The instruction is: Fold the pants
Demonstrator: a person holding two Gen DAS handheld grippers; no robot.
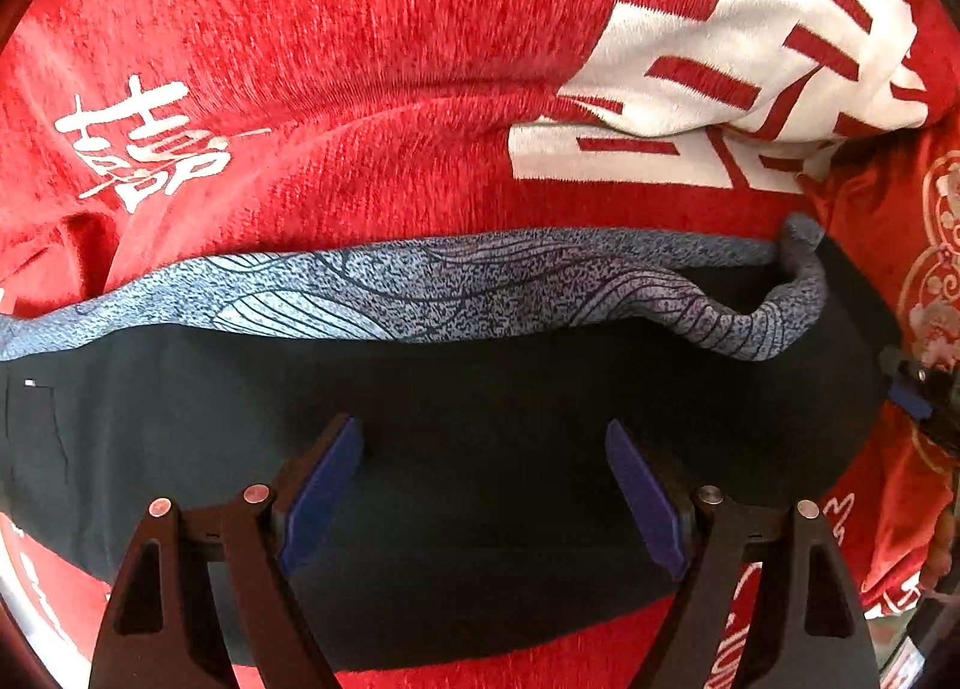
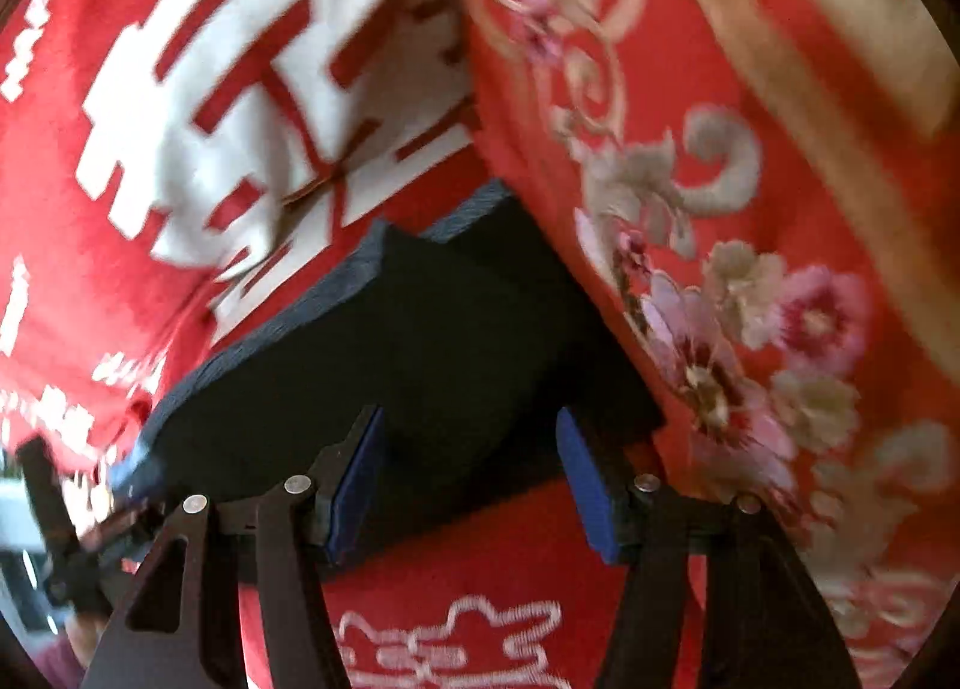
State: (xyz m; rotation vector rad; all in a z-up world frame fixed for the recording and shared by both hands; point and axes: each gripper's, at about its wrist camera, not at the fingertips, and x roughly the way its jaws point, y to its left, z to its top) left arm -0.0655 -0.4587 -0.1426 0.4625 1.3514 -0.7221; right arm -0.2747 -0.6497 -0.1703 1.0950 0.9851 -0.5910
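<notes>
The dark pants [image 1: 180, 419] lie folded in a long strip on a red blanket. A blue-grey patterned band [image 1: 456, 287] runs along their far edge and curls up at the right end. My left gripper [image 1: 480, 431] hangs open just over the dark cloth, with nothing pinched between its blue pads [image 1: 324, 485]. In the blurred right wrist view, the pants [image 2: 450, 317] stretch away from my right gripper [image 2: 469, 416]. It stands open over their near end, and its pads [image 2: 585, 485] hold nothing. The right gripper's tip [image 1: 918, 389] also shows at the pants' right end.
The red blanket [image 1: 360, 59] with large white characters [image 1: 720, 29] covers the surface around the pants. A red quilt with embroidered flowers [image 2: 750, 299] rises along the pants' right side. The other gripper's dark frame [image 2: 54, 533] shows at the lower left.
</notes>
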